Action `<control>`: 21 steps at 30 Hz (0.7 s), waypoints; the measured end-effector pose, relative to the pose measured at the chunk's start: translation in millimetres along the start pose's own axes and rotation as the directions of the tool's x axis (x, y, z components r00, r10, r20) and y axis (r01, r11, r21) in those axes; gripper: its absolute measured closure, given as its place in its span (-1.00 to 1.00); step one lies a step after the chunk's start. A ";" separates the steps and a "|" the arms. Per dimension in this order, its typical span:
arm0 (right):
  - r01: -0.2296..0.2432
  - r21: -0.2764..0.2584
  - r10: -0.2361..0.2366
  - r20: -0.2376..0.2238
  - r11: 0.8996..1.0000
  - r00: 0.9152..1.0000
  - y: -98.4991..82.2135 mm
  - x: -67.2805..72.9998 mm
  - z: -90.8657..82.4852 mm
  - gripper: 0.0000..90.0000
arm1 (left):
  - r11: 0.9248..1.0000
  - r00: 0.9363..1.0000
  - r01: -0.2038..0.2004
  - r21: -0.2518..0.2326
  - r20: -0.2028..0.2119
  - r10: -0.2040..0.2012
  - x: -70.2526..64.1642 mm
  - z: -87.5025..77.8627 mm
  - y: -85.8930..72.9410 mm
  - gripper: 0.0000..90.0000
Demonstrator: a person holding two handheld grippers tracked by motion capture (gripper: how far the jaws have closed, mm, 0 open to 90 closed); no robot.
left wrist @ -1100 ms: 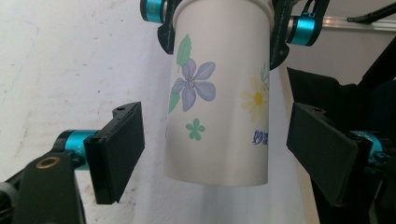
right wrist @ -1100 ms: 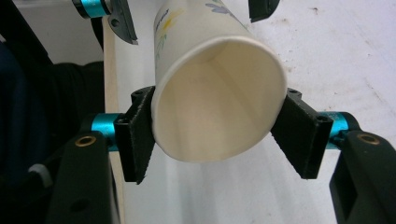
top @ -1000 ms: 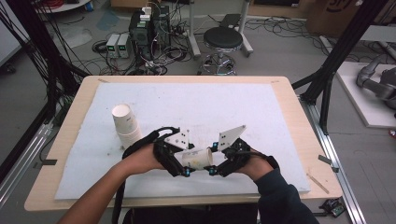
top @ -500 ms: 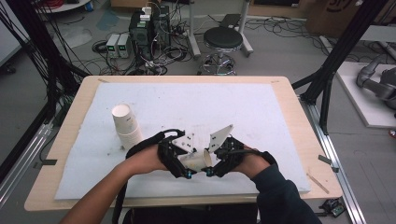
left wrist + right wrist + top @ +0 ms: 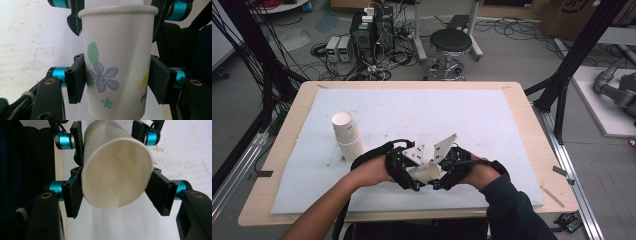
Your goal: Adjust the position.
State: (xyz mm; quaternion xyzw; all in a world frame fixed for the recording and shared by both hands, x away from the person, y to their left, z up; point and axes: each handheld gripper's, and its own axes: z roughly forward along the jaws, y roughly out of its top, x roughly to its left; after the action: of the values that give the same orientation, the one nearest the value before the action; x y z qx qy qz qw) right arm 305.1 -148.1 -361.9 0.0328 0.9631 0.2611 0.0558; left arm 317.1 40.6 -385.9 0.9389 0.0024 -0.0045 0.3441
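Left gripper (image 5: 115, 82): jaws have just been closing, now clamped on white flower-printed paper cup (image 5: 117, 62). Right gripper (image 5: 116, 192): pinching same cup near rim, seemingly denting it. Cup held above white foam mat (image 5: 492, 120), table's 6 o'clock; white paper cup stack (image 5: 348, 135) at 10 o'clock. Risk: opposed squeezing crushes wall.

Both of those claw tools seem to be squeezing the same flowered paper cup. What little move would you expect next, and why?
Probably the right gripper lets go. The left gripper has just closed on the flowered paper cup's wall, so both now clamp it, the right near its rim. That looks like a handover, perhaps toward the stack of paper cups on the left.
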 end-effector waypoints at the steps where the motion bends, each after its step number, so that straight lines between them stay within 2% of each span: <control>1: -0.002 -0.002 0.002 -0.003 1.000 1.000 -0.2 -0.5 -0.4 -0.22 | 1.000 1.000 -0.004 -0.004 -0.001 0.004 0.7 -0.6 -0.6 -0.16; 3: -0.020 -0.012 0.020 -0.004 1.000 1.000 -0.7 -1.0 -2.1 -0.27 | 0.999 1.000 0.012 -0.037 -0.004 -0.012 1.0 -1.1 -2.5 -0.17; 5: -0.052 -0.046 0.052 -0.004 0.998 0.999 -2.3 -2.3 -4.5 -0.41 | 0.997 1.000 0.024 -0.070 -0.012 -0.025 1.6 -3.0 -3.8 -0.17; 7: -0.092 -0.106 0.093 0.009 0.990 0.996 -6.3 -3.8 -8.2 -0.52 | 0.994 0.999 0.041 -0.102 -0.013 -0.042 2.0 -4.7 -5.7 -0.17; 9: -0.122 -0.164 0.125 0.007 0.979 0.992 -12.3 -5.4 -12.0 -0.52 | 0.993 0.999 0.041 -0.114 -0.021 -0.044 2.8 -6.0 -8.4 -0.17; 12: -0.153 -0.245 0.160 0.009 0.957 0.987 -23.4 -5.1 -17.3 -0.54 | 0.989 0.998 0.054 -0.135 -0.028 -0.058 3.0 -6.2 -13.0 -0.17; 15: -0.178 -0.318 0.195 0.021 0.931 0.981 -35.7 -3.7 -21.6 -0.54 | 0.983 0.997 0.061 -0.172 -0.042 -0.070 3.8 -7.6 -18.9 -0.18; 16: -0.180 -0.343 0.203 0.033 0.922 0.979 -40.1 -3.0 -23.1 -0.54 | 0.977 0.996 0.070 -0.200 -0.042 -0.080 3.2 -7.6 -22.0 -0.18; 17: -0.192 -0.372 0.222 0.040 0.908 0.974 -45.6 -2.2 -25.0 -0.54 | 0.972 0.995 0.080 -0.220 -0.041 -0.091 3.2 -8.0 -24.6 -0.18; 20: -0.220 -0.427 0.271 0.061 0.877 0.961 -59.1 -0.8 -29.5 -0.54 | 0.960 0.991 0.099 -0.263 -0.056 -0.118 3.3 -9.3 -31.4 -0.19; 21: -0.224 -0.442 0.282 0.068 0.869 0.957 -62.8 -0.6 -30.7 -0.54 | 0.950 0.989 0.111 -0.292 -0.065 -0.136 3.3 -10.2 -34.7 -0.20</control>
State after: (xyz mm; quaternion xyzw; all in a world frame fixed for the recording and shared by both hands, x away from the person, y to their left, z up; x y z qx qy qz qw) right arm 299.7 -217.6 -367.4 0.1627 0.8634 0.4691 0.0898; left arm 320.2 73.6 -400.5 0.8762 0.0763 0.0139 0.4756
